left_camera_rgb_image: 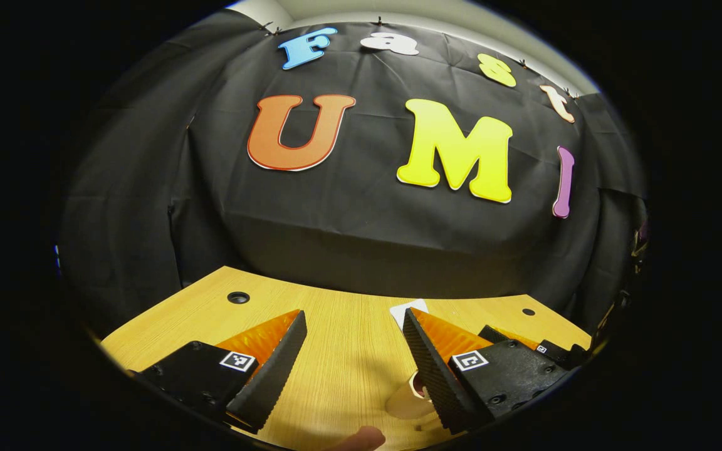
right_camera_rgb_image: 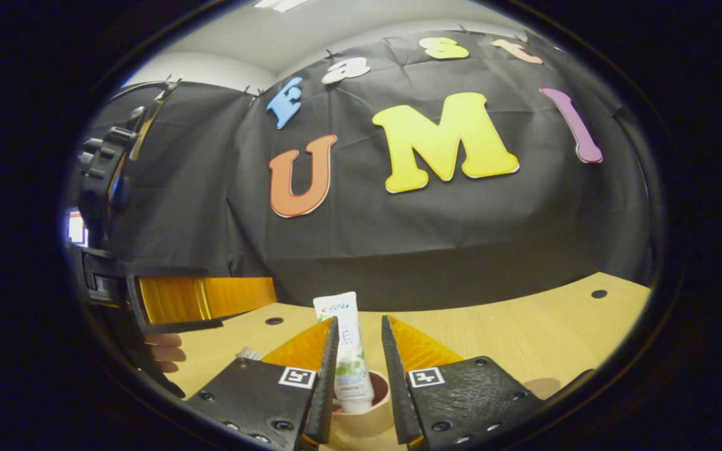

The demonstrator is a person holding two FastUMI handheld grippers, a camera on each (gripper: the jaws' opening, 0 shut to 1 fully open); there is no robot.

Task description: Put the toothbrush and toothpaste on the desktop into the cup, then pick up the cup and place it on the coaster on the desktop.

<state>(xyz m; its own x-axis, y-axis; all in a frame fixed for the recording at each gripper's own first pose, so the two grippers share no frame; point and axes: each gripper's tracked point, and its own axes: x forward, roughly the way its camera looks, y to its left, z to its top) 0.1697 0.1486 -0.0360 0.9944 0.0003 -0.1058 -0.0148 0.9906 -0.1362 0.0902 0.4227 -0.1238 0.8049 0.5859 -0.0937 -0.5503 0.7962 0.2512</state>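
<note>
Right gripper (right_camera_rgb_image: 359,351): jaws narrow, toothpaste (right_camera_rgb_image: 348,351) upright between them over cup (right_camera_rgb_image: 361,416), for insertion; left gripper (left_camera_rgb_image: 355,341): jaws wide, idle above desk (left_camera_rgb_image: 348,363).

Black screw-studded left gripper (left_camera_rgb_image: 353,351) and right gripper (right_camera_rgb_image: 359,363) bodies, each seemingly with square coded tags.

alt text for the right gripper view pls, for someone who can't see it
A toothpaste tube stands upright, cap end down, in a cup on the wooden desk, between the right gripper's two fingers; whether they press on it is unclear. At left, the left gripper and the fingers of the hand holding it are visible.
</note>
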